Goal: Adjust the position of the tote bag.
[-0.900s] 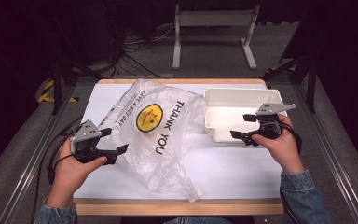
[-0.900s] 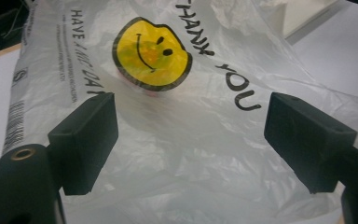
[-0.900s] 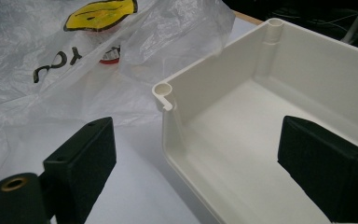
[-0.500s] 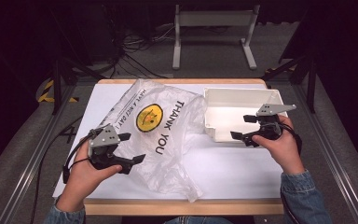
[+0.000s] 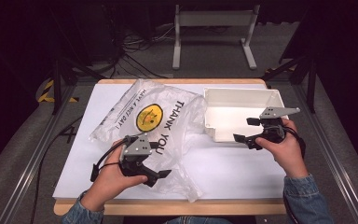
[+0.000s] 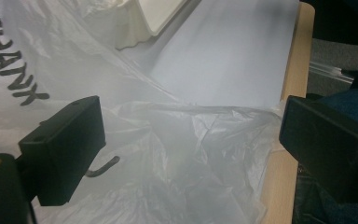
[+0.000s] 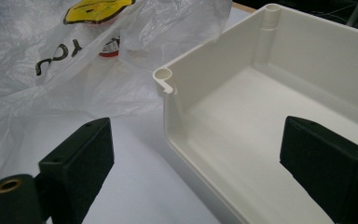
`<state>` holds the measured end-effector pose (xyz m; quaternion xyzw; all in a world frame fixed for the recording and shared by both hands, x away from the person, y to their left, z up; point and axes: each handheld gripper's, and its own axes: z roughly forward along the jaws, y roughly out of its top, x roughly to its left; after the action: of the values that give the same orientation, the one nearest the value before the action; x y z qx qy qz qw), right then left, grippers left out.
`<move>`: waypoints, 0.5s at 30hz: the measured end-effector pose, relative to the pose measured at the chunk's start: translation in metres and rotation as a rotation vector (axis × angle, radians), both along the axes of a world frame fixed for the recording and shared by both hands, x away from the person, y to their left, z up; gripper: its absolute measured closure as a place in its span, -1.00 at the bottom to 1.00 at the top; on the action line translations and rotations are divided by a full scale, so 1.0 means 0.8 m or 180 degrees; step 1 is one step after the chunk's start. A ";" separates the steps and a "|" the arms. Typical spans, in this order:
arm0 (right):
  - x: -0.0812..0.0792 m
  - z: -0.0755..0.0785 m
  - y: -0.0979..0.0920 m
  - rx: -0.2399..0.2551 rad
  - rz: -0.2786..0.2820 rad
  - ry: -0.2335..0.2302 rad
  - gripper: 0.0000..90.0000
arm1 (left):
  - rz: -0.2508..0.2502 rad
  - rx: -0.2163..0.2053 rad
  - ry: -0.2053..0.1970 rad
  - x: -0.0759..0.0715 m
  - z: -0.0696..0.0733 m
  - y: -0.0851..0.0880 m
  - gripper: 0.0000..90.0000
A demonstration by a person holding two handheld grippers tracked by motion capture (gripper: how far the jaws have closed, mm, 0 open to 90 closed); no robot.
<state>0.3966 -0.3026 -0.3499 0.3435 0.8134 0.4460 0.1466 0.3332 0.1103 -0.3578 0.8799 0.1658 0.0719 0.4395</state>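
High view: your left gripper hovers, fingers apart, over the near edge of the plastic bag crumpled on the tabletop, while your right gripper, fingers also apart, hangs by the white bin, farther from the bag.

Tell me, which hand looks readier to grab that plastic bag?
Probably the left: the left gripper hangs open right over the plastic bag, while the right gripper sits open at the white bin.
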 end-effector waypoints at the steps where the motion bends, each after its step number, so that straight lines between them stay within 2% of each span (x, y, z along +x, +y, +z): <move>1: -0.001 0.000 -0.001 -0.0004 -0.0008 0.0004 -0.79 | -0.0018 0.0012 0.0023 0.001 -0.003 -0.004 -0.84; 4: -0.003 -0.001 -0.002 0.0001 -0.0018 0.0014 -0.79 | -0.0036 0.0075 0.0065 0.004 -0.011 -0.013 -0.86; 7: -0.005 -0.002 -0.003 0.0012 -0.0020 0.0019 -0.79 | -0.0066 0.0219 0.0101 0.008 -0.026 -0.026 -0.85; 15: -0.005 -0.005 -0.006 0.0038 -0.0025 0.0058 -0.80 | -0.0163 0.0488 0.0090 0.012 -0.048 -0.042 -0.84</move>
<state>0.3925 -0.3072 -0.3538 0.3516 0.8107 0.4471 0.1388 0.3430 0.0765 -0.3960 0.9158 0.1434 0.0606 0.3702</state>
